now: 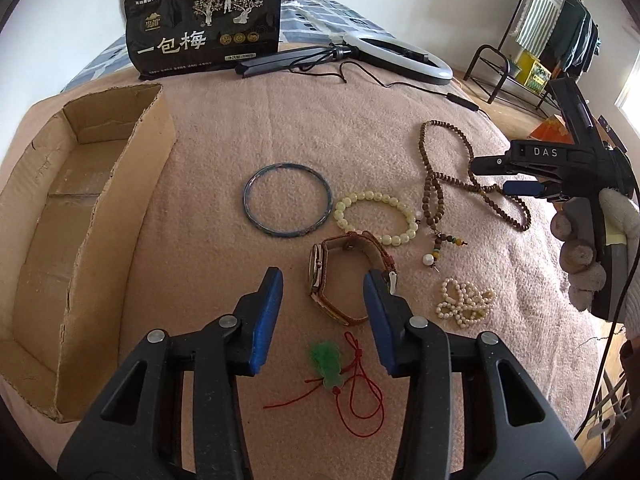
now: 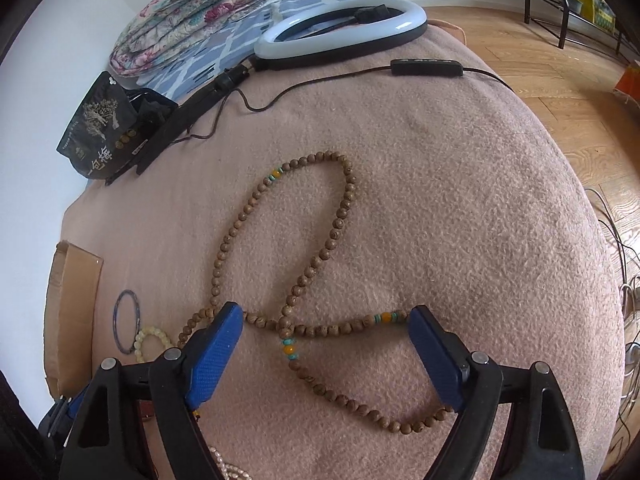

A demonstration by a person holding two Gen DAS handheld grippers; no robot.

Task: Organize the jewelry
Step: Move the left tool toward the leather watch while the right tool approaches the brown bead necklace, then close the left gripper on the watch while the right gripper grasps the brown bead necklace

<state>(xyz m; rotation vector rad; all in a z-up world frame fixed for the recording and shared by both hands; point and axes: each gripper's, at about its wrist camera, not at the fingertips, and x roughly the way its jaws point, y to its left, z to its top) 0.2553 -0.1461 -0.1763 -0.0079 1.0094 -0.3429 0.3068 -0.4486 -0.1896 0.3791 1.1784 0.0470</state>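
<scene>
hidden/cut off: cardboard box [image 1: 80,216] runs off the left edge in left wrist view; in right wrist view only its end wall shows. Pearl strand [image 1: 466,300] is a sliver at the bottom edge in right wrist view. Watch [image 1: 340,276] partly behind the left gripper's right finger; dial side-on, unreadable.
hard to make out: green pendant [image 1: 330,364] on red cord is blurred, shape unclear. Small print on the black pouch [image 1: 204,24] illegible.
writing: pouch shows large "一包梅"; right gripper body reads "DAS".
left gripper [image 1: 324,292]: jaws part open, nothing gripped; watch lies between the fingertips, pendant below them, pads not seen pressing either.
right gripper [image 2: 326,328]: jaws wide, nothing gripped; wooden bead necklace [image 2: 336,232] crosses between the tips, pads apart from the beads. A gloved hand [image 1: 600,248] holds it.
jewelry location: all on the pink blanket [image 1: 240,128] of the bed; blue bangle [image 1: 288,200] near the box, yellow bead bracelet [image 1: 376,216] just beside the bangle, watch below them, necklace to the right.
background: ring light [image 2: 340,28] and cable at the far edge, folded quilt [image 2: 192,12] behind.
</scene>
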